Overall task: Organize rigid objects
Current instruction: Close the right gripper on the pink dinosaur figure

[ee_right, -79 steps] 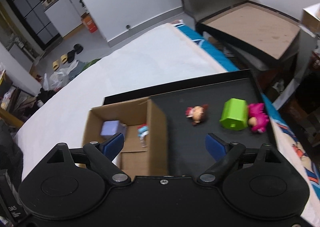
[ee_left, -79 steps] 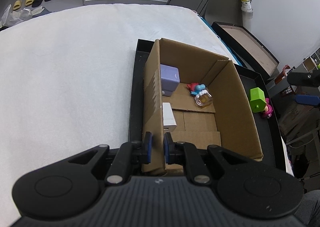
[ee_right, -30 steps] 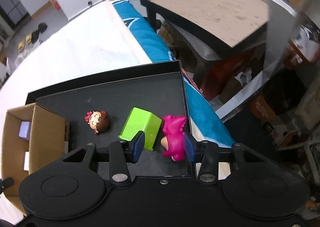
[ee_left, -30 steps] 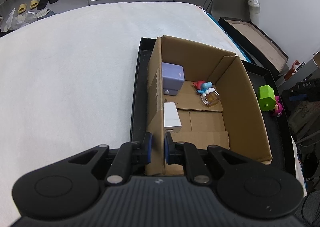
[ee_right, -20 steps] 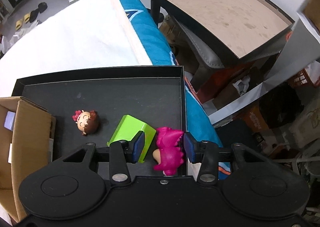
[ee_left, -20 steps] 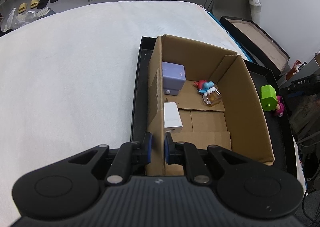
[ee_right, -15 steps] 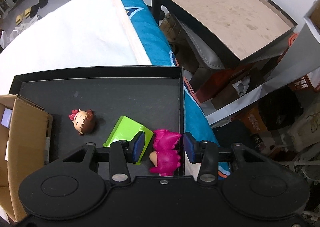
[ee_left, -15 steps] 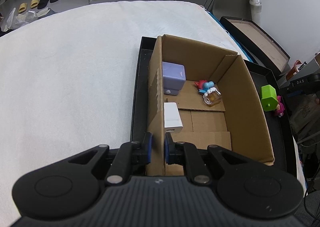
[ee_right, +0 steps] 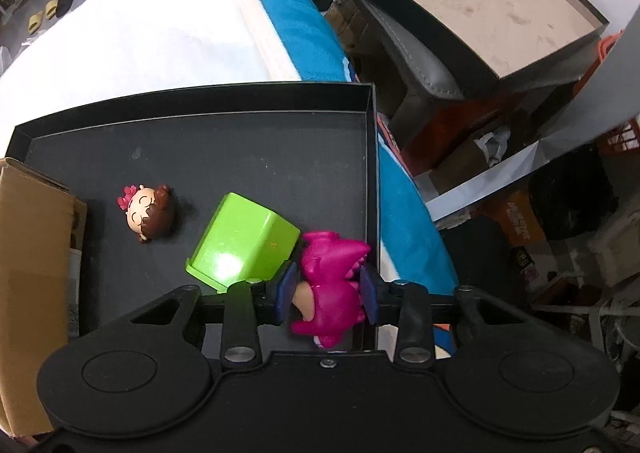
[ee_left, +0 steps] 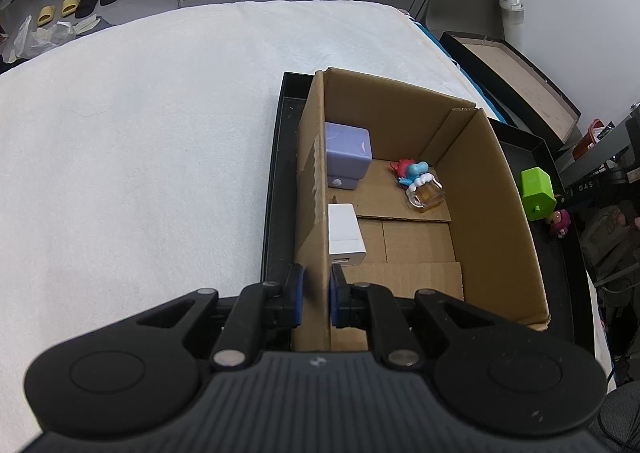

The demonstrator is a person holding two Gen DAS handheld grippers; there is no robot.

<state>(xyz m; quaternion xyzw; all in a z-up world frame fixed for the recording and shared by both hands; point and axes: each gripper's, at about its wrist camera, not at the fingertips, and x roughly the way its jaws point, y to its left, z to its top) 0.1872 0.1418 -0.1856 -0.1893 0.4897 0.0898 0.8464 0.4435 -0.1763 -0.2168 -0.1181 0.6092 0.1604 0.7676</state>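
The right gripper (ee_right: pixel 326 287) has its fingers narrowed onto the pink toy (ee_right: pixel 332 285), pads pressing its flanks, at the 5 o'clock corner of the black tray (ee_right: pixel 256 93). The toy touches the green block (ee_right: pixel 244 245) at its 9 o'clock side and sits hard against the tray's right wall. A doll head (ee_right: pixel 146 217) lies apart, toward 9 o'clock from the block, near the box's outer wall.

The left gripper (ee_left: pixel 316 295) has its fingers nearly shut, pinching the left wall of the cardboard box (ee_left: pixel 516 237) to steady it. Inside lie a lilac cube (ee_left: pixel 347 159), a white charger (ee_left: pixel 344 233) and a small blue-and-red figure (ee_left: pixel 420 183).

Risks, as I judge them: the toy is lumpy and spiked, so the pads may bear on ridges only, and it could twist or slip out on the lift. The left finger stands just beside the block, so a careless rise may drag or tip it. The tray wall crowds the right finger; catching it would jolt the tray. If the left pinch slackens, the box may shift when the toy is dropped in.
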